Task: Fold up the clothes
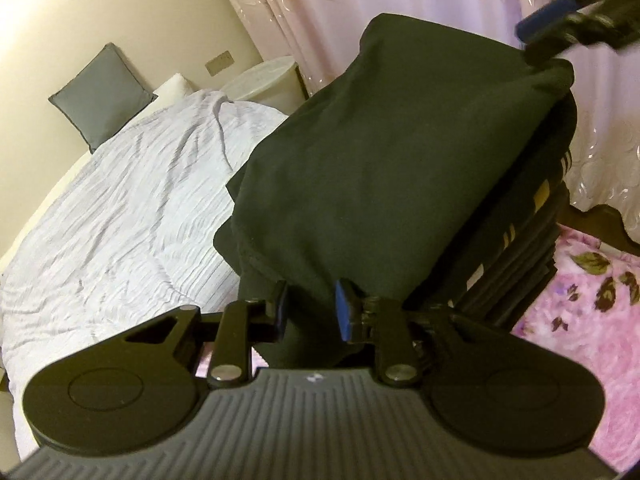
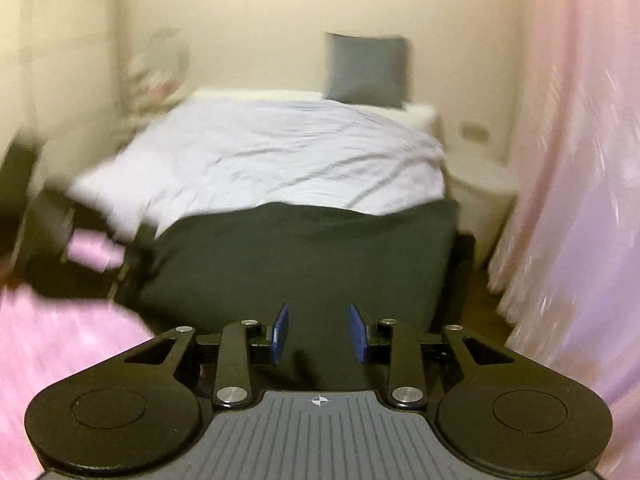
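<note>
Left gripper (image 1: 310, 308): fingers closed on the near edge of a dark garment (image 1: 376, 168), a fold of cloth pinched between the blue pads. Judged purpose: to anchor the near edge while the piece is laid or squared.

Right gripper (image 2: 318, 332): fingers parted, nothing between the pads; dark cloth lies beneath and ahead of them. In the left wrist view this gripper shows at the garment's far corner (image 1: 560, 24), close to or touching the cloth; contact cannot be confirmed. The right wrist view is blurred, which suggests motion.

Garment: lies as a flat, roughly rectangular panel on top of a stack (image 1: 532, 232) of dark folded pieces, some with yellow stripes showing at the edges. Its near-left part hangs over the stack's side. The stack sits on a pink floral blanket (image 1: 592, 304).

Judgement: the garment looks already folded and lies where a finished piece would go. The scene fits either setting it down on the stack or taking hold of it there; the pictures do not settle which.

Beyond: a bed with a white duvet (image 2: 288, 156), a grey pillow (image 2: 366, 68) against the wall, a round white side table (image 1: 264, 80) and pink curtains (image 2: 576, 160)
</note>
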